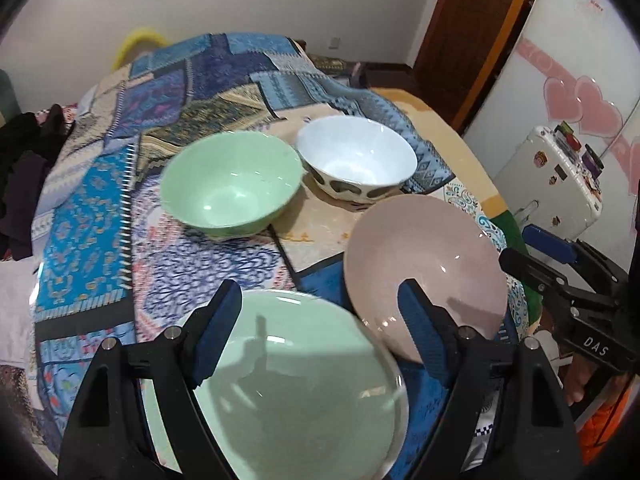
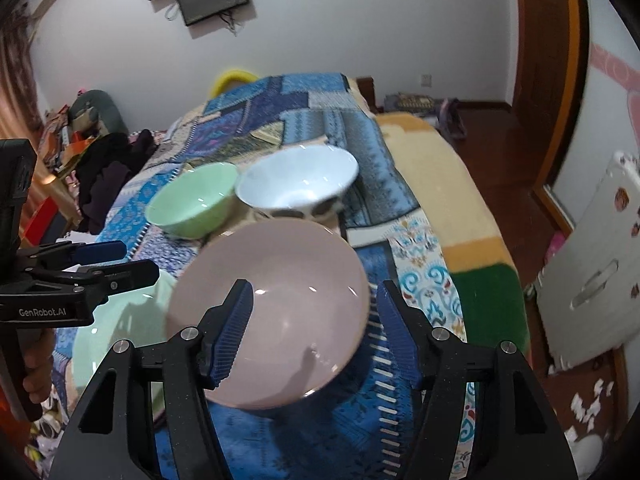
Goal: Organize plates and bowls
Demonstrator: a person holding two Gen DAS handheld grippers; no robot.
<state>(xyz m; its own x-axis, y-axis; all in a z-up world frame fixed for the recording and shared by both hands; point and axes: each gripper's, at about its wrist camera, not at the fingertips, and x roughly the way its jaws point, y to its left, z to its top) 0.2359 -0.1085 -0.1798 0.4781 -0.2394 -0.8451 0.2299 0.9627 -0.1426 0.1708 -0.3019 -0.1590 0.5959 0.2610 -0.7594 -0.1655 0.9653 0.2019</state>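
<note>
A pale green plate (image 1: 296, 384) lies near me on the patterned cloth. My left gripper (image 1: 316, 320) hovers open over its far rim. A pink bowl (image 1: 420, 264) sits to its right; in the right wrist view the pink bowl (image 2: 276, 312) lies between the open fingers of my right gripper (image 2: 312, 316), not clamped. A green bowl (image 1: 230, 184) and a white bowl (image 1: 358, 158) with dark spots stand side by side farther back. The right gripper also shows in the left wrist view (image 1: 560, 264), and the left gripper in the right wrist view (image 2: 116, 260).
The blue patchwork cloth (image 1: 88, 220) covers the surface, with a yellow blanket edge (image 2: 452, 184) on the right. Dark clothes (image 2: 108, 176) lie at the left. A white suitcase (image 1: 552, 184) stands on the floor at the right.
</note>
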